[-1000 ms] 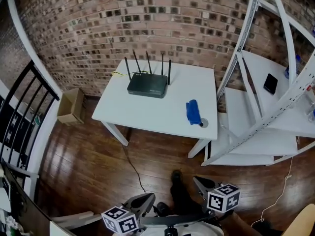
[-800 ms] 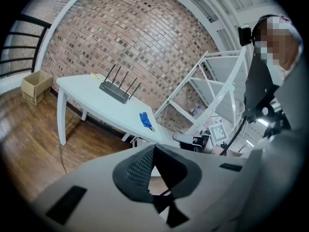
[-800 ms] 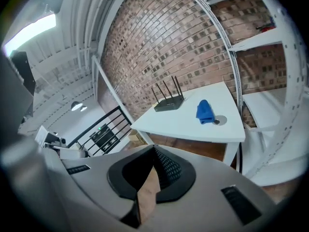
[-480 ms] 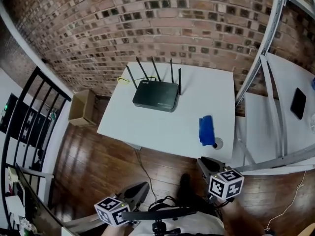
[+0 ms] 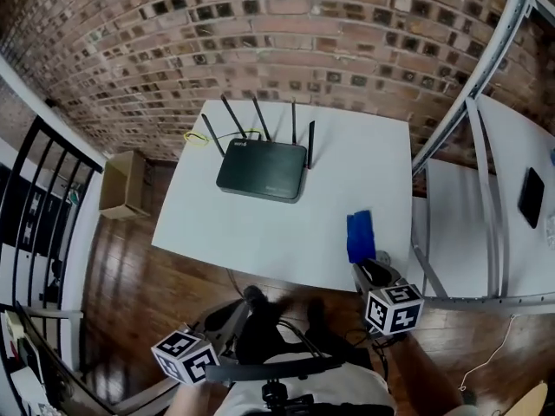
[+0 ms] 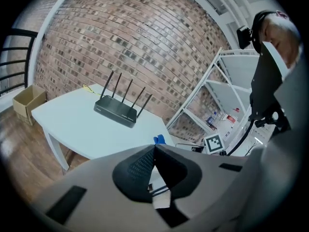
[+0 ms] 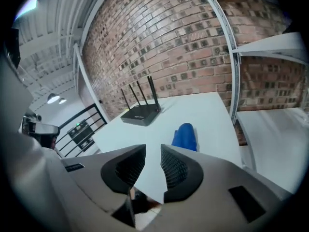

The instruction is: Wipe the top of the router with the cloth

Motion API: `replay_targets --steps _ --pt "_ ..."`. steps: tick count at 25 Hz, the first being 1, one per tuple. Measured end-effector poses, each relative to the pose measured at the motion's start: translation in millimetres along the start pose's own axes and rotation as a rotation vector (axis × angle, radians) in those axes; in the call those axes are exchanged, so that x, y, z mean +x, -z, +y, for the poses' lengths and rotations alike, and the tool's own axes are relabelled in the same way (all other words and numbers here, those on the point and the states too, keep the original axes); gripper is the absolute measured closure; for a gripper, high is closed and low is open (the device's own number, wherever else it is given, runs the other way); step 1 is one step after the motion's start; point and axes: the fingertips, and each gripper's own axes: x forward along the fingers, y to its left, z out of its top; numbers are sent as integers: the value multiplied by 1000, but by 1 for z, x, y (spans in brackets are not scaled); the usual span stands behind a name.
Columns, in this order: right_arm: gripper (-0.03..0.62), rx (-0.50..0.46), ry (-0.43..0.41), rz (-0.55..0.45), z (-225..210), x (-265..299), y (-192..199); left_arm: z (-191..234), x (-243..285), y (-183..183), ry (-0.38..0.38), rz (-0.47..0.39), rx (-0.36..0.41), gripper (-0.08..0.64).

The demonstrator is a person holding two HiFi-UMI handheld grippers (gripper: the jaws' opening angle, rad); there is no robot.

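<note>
Black router (image 5: 262, 170) sits toward the far side of the white desk (image 5: 217, 232), antennas up, near the brick wall (image 5: 260, 33). Blue cloth (image 5: 360, 237) lies folded by the desk's near-right corner, well apart from the router. My R gripper (image 5: 373, 273) hovers at the desk edge just beside the cloth; I can't tell any contact. Its jaws are opening, gap narrow, nothing btwn them. L gripper (image 5: 230, 316) hangs over the wood floor (image 5: 130, 276) short of the desk, jaws closed tip to tip, empty.
</note>
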Motion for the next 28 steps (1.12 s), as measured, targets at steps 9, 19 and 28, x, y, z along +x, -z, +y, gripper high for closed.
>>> replay_targets --steps 9,19,28 --pt "402 93 369 21 -28 58 -8 88 21 -82 201 131 79 528" --pt "353 76 550 78 -22 78 -6 177 27 -112 262 241 86 528" --pt "311 39 504 156 -88 105 -8 135 64 -122 206 218 68 528"
